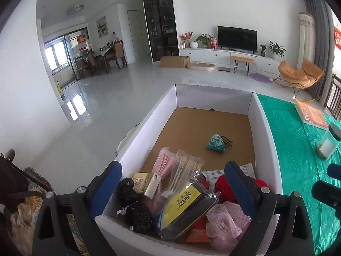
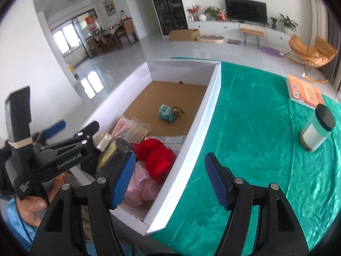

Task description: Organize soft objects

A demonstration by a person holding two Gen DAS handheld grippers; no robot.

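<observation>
A: We've got the long white cardboard box with the brown floor point(image 1: 264, 125) on the table under the shiny green cloth point(image 2: 251, 128). The soft stuff is heaped at the near end of it.

B: Tools?

A: The left tool point(image 1: 173, 183) is spread wide over the heap, nothing between the pads. The right tool point(image 2: 170, 179) is spread too, empty, straddling the box's right wall near its near corner.

B: What do we flag for handling?

A: The pink mesh bath puff point(image 1: 228, 221) sits at the near right; we'd judge it very light, squashy and springy. Pinch deep into the bunched middle, not a loose frill, or it slips out.

B: The red one?

A: The red fluffy yarn-like ball point(image 2: 157, 160) is just beyond the puff, touching it. Soft, light and compressible; take it across the bulk.

B: Black bits?

A: The black frizzy scrunchie-like bundle point(image 1: 138, 217) is at the near left, light and limp; grab it whole.

B: The packets?

A: The clear bag with the yellow label and dark contents point(image 1: 187, 209) lies mid-heap. The film is probably slick, so grip the thick body. The clear packet of cotton swabs point(image 1: 187, 170) and the pink packet point(image 1: 164, 164) are just beyond, flat and crinkly.

B: Anything apart?

A: The small teal patterned fabric pouch with a dark cord point(image 1: 214, 144) sits alone mid-box, well apart from the heap. It looks light and stuffed; pinch the body, not the cord.
</observation>
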